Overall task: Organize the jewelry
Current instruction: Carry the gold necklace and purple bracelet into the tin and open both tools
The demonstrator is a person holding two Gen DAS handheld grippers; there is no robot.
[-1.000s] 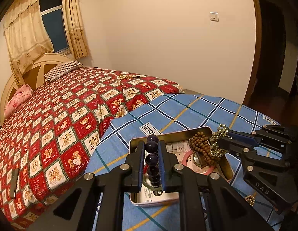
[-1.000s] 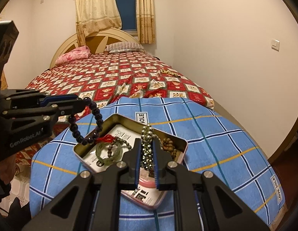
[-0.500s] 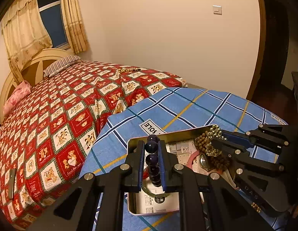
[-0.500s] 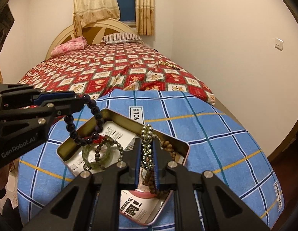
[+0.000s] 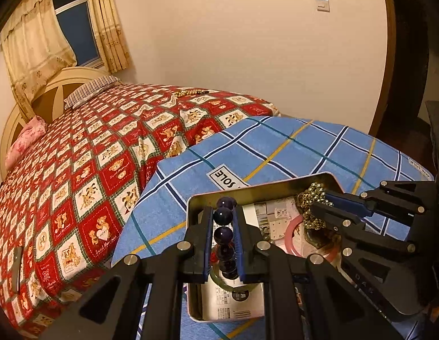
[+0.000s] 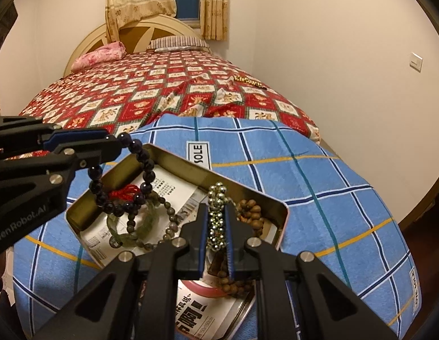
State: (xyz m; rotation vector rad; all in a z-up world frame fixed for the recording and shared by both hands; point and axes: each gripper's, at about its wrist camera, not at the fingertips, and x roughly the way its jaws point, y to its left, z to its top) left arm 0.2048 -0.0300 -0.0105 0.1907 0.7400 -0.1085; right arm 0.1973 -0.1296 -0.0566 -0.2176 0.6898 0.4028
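An open metal tin (image 6: 174, 161) (image 5: 192, 206) lies on a blue checked cloth (image 6: 318, 175). My left gripper (image 5: 223, 212) (image 6: 116, 144) is shut on a dark purple bead bracelet (image 6: 134, 170) (image 5: 223, 216), which hangs over the tin's left end. My right gripper (image 6: 216, 212) (image 5: 315, 206) is shut on a gold ball-chain necklace (image 6: 216, 221) (image 5: 314, 195) over the tin's right part. Inside the tin lie a green bead bracelet (image 6: 134, 226), a brown wooden bead string (image 6: 250, 212), a red tassel (image 6: 124, 191) and a pink ring (image 5: 297, 232).
The cloth covers the foot of a bed with a red patterned quilt (image 5: 86, 153). Another gold chain (image 6: 247, 80) lies far back on the quilt near the wall. A pink pillow (image 6: 99, 55) and a striped pillow (image 6: 177, 42) sit by the headboard.
Both grippers have sunk lower toward the tin with their jewelry still held. The purple bracelet and the gold chain now hang closer to the tin's contents.
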